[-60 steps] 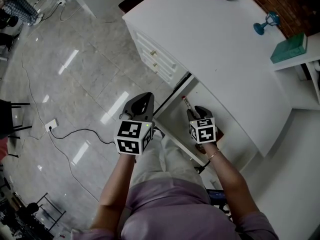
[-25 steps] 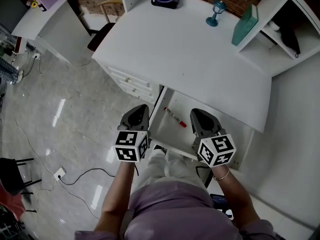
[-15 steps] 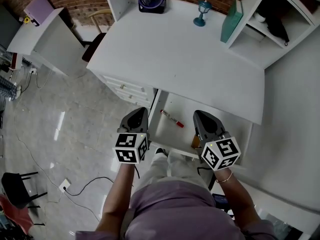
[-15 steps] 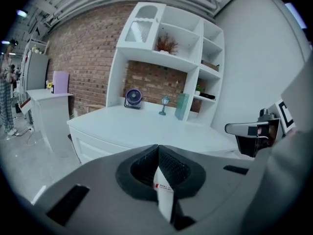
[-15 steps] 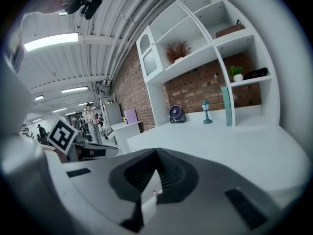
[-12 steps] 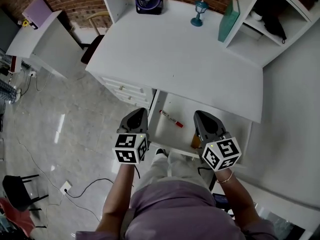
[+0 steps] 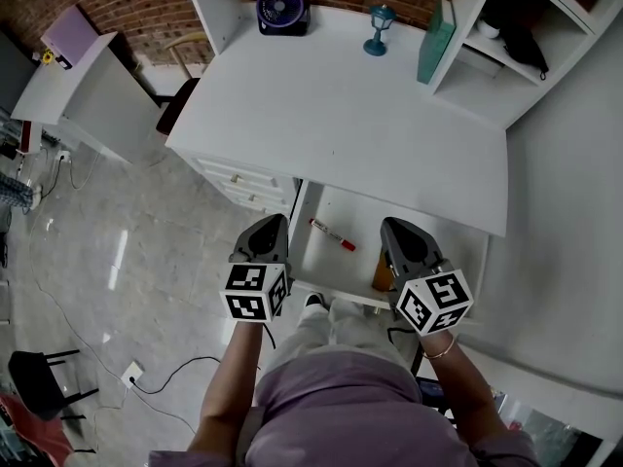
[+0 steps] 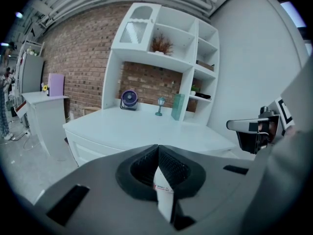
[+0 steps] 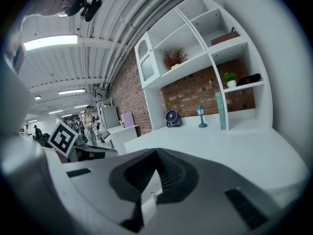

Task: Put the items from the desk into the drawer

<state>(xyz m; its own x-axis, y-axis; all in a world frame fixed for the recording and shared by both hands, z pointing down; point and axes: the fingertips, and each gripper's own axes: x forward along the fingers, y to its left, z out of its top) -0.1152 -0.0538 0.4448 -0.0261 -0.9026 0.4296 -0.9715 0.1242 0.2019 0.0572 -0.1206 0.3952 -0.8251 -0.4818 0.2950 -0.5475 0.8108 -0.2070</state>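
Two grippers: the left gripper is hovering over the left front corner of the open drawer, and the right gripper is hovering over its right front part.
Jaw state: both pairs are pressing together with nothing between them.
Already in the drawer: a red marker is lying slantwise on the drawer floor between the two grippers. A small brown thing that I cannot identify is sitting just beside the right gripper.
Things waiting: a fan, a small lamp and an upright teal book are standing on the desk, well beyond the drawer at the far side.
Key relation: I judge the next reach as going straight forward past the drawer. The book, long axis vertical, is lying nearer the right gripper, the fan nearer the left.
Writing: a white sticker is showing on each jaw, its print too small to read.
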